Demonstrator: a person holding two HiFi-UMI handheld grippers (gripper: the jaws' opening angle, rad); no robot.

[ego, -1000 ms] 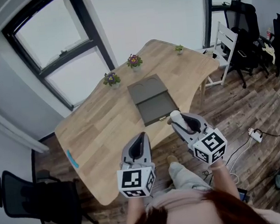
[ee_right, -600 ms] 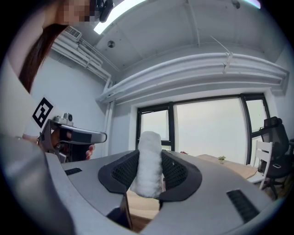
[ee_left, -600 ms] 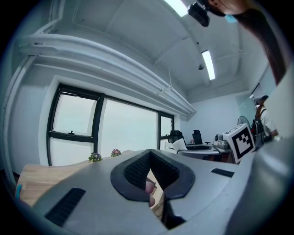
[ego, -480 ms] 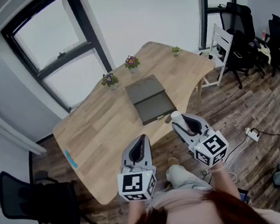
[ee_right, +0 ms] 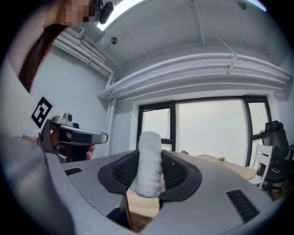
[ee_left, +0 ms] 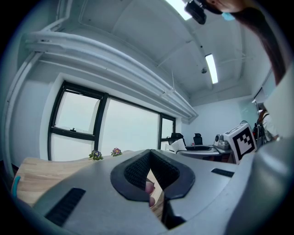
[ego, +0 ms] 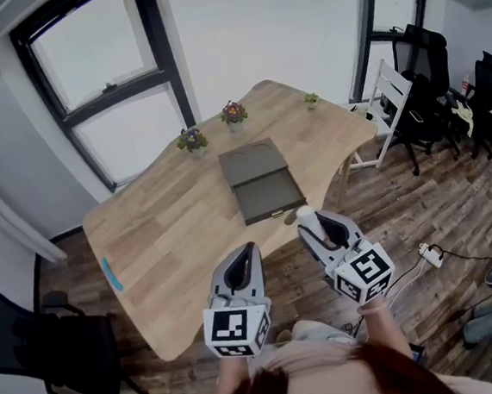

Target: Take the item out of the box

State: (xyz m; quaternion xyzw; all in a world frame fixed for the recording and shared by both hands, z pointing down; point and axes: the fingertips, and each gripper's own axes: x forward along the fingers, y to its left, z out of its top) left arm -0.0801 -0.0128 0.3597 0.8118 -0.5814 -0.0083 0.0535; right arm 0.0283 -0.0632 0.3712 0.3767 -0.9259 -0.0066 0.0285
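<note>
An open grey box (ego: 262, 184) lies flat on the wooden table (ego: 171, 225), its lid folded back toward the window. In the head view my right gripper (ego: 311, 222) hovers just off the table's near edge, in front of the box. It is shut on a fluffy white roll (ego: 306, 215). From the right gripper view the roll (ee_right: 149, 151) stands upright between the pads of the right gripper (ee_right: 150, 172). My left gripper (ego: 249, 252) hangs beside it over the floor. Its tips meet in the left gripper view (ee_left: 149, 158), with nothing held.
Two flower pots (ego: 193, 139) (ego: 234, 111) and a small plant (ego: 311, 100) stand at the table's far side. A blue object (ego: 110, 274) lies at its left edge. A white chair (ego: 389, 91), black office chairs (ego: 35, 342) and a power strip (ego: 429, 255) surround the table.
The table and box have slid slightly away in the head view as the view pulled back. The right gripper, still holding the white roll, now sits a little clear of the box's near corner.
</note>
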